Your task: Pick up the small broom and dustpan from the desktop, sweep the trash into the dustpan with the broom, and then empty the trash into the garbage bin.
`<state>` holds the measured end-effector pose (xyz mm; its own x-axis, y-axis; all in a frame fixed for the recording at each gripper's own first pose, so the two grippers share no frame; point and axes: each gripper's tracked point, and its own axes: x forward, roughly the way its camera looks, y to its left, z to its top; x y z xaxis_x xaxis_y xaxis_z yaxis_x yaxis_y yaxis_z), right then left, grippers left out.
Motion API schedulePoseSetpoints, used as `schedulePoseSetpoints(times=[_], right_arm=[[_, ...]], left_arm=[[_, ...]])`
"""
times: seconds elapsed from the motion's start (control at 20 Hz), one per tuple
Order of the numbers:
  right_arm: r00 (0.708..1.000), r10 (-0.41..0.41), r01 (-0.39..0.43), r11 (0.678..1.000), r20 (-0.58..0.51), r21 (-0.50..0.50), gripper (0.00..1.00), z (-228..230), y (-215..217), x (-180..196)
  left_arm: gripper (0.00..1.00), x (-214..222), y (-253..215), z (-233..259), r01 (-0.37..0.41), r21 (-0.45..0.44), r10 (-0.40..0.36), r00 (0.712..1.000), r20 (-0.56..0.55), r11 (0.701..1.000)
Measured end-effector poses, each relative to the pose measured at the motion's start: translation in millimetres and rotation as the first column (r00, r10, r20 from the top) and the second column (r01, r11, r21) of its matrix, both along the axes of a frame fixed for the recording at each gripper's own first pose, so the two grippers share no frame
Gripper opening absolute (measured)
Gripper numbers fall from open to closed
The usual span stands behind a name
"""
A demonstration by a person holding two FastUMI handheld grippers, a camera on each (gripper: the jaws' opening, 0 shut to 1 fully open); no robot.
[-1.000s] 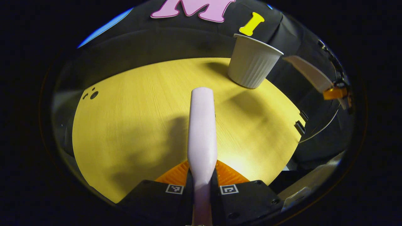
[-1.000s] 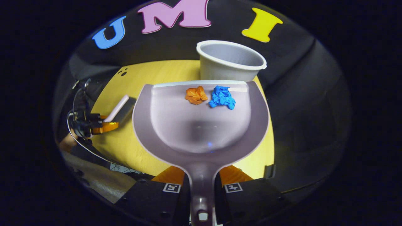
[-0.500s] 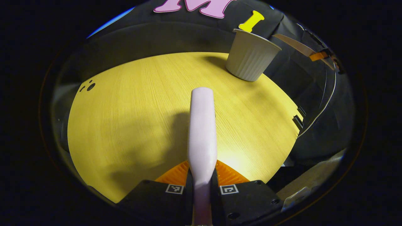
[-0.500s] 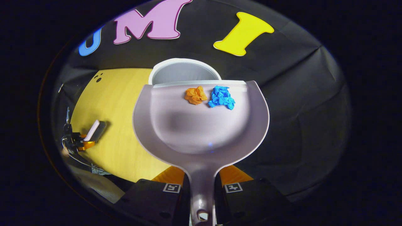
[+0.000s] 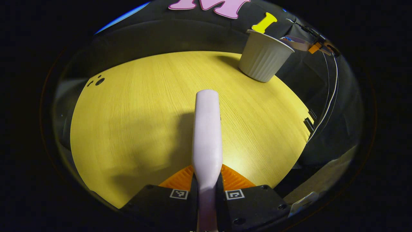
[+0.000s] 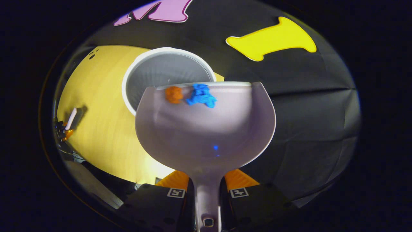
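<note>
Right gripper view: my right gripper point(image 6: 207, 190) clamps the dustpan point(image 6: 206, 129) handle. The orange paper wad point(image 6: 173, 94) and blue paper wad point(image 6: 201, 95) lie at its front lip, over the white garbage bin point(image 6: 157, 72). My left gripper point(image 5: 207, 188) grips the broom point(image 5: 207, 129) above the yellow desktop point(image 5: 135, 116).

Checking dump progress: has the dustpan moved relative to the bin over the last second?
Yes. In the right gripper view the dustpan has come up over the bin; its front edge now overlaps the bin's opening, paper balls at the lip.
</note>
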<state>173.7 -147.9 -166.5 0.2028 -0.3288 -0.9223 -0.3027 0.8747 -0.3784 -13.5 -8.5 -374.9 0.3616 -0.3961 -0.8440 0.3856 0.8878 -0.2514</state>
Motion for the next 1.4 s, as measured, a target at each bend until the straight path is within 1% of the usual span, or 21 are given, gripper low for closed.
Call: schedulePoseSetpoints(times=[0.2,0.25,0.3,0.35,0.4,0.45,0.5,0.55,0.6,0.65,0.7,0.75,0.85,0.9,1.0,1.05,1.1,1.15,1.25,1.4], right_arm=[[0.995,0.033,-0.036,0.999,-0.099,-0.035,0.36,-0.4,-3.6,4.7],[0.992,0.04,-0.045,0.998,-0.117,-0.042,0.35,-1.2,-3.5,6.2],[0.991,0.045,-0.051,0.998,-0.125,-0.045,0.39,-2.9,-2.2,8.0],[0.991,0.051,-0.057,0.997,-0.125,-0.045,0.36,-3.9,-1.0,10.2],[0.991,0.054,-0.06,0.997,-0.12,-0.044,0.36,-3.2,-1.0,8.7],[0.992,0.053,-0.058,0.998,-0.111,-0.04,0.39,-2.2,-0.1,8.0],[0.994,0.051,-0.055,0.998,-0.1,-0.037,0.36,-1.3,0.6,8.5],[0.996,0.05,-0.052,0.998,-0.076,-0.03,0.35,0.0,2.2,10.8],[0.998,0.044,-0.045,0.999,-0.047,-0.013,0.36,0.2,5.1,14.6],[0.999,0.033,-0.032,0.999,-0.016,0.017,0.32,0.4,9.8,16.9],[1.0,0.015,-0.016,0.999,0.01,0.05,0.32,-1.0,13.6,17.0],[0.999,0.003,-0.005,0.997,0.037,0.08,0.35,-0.1,18.2,16.3],[0.996,-0.033,0.018,0.986,0.088,0.165,0.35,6.9,32.9,7.5],[0.992,-0.049,0.022,0.976,0.118,0.218,0.35,9.5,43.0,4.6],[0.983,-0.053,-0.001,0.954,0.175,0.299,0.35,17.9,67.4,-7.2],[0.979,-0.045,-0.021,0.947,0.197,0.32,0.32,21.8,79.7,-14.9],[0.977,-0.036,-0.039,0.941,0.212,0.337,0.35,25.2,88.9,-23.5],[0.974,-0.027,-0.056,0.933,0.226,0.357,0.35,26.5,100.9,-32.4],[0.971,-0.014,-0.085,0.914,0.24,0.397,0.35,20.9,128.9,-49.3],[0.971,0.017,-0.124,0.888,0.238,0.442,0.35,7.4,169.5,-86.0]], left_arm=[[0.27,-2.5,6.0,-5.2,-0.018,-0.004,0.018,1.0,-0.002,1.0],[0.29,-2.6,7.2,-4.4,-0.023,-0.004,0.023,1.0,-0.002,1.0],[0.29,-2.1,8.2,-5.3,-0.027,-0.004,0.027,1.0,-0.002,1.0],[0.27,-2.3,9.9,-6.4,-0.03,-0.005,0.03,1.0,-0.001,1.0],[0.28,-2.9,10.6,-6.2,-0.032,-0.005,0.032,0.999,-0.002,0.999],[0.27,-2.4,11.2,-6.2,-0.032,-0.005,0.032,0.999,-0.003,0.999],[0.27,-2.6,11.6,-5.5,-0.032,-0.003,0.032,0.999,-0.002,0.999],[0.29,-2.6,10.2,-6.6,-0.031,-0.002,0.031,1.0,-0.002,1.0],[0.28,-2.1,9.9,-6.1,-0.03,0.0,0.03,1.0,0.0,1.0],[0.28,-2.0,9.2,-6.8,-0.029,0.003,0.029,1.0,0.002,1.0],[0.29,-1.7,9.1,-6.1,-0.029,0.008,0.029,1.0,0.004,1.0],[0.29,-0.9,9.4,-6.5,-0.032,0.016,0.032,0.999,0.01,0.999],[0.29,3.9,12.4,-3.7,-0.041,0.033,0.04,0.999,0.031,0.999],[0.29,4.7,14.0,-2.7,-0.043,0.037,0.041,0.998,0.037,0.998],[0.27,4.8,14.7,-1.4,-0.045,0.045,0.043,0.998,0.039,0.998],[0.29,5.4,16.1,-1.3,-0.045,0.053,0.043,0.998,0.041,0.998],[0.29,6.0,18.1,-0.2,-0.047,0.061,0.044,0.998,0.044,0.997],[0.29,6.5,17.6,-0.7,-0.05,0.067,0.047,0.998,0.046,0.997],[0.27,6.3,19.1,-0.9,-0.056,0.076,0.053,0.998,0.043,0.996],[0.27,8.2,24.6,-0.3,-0.062,0.104,0.057,0.997,0.05,0.993]])
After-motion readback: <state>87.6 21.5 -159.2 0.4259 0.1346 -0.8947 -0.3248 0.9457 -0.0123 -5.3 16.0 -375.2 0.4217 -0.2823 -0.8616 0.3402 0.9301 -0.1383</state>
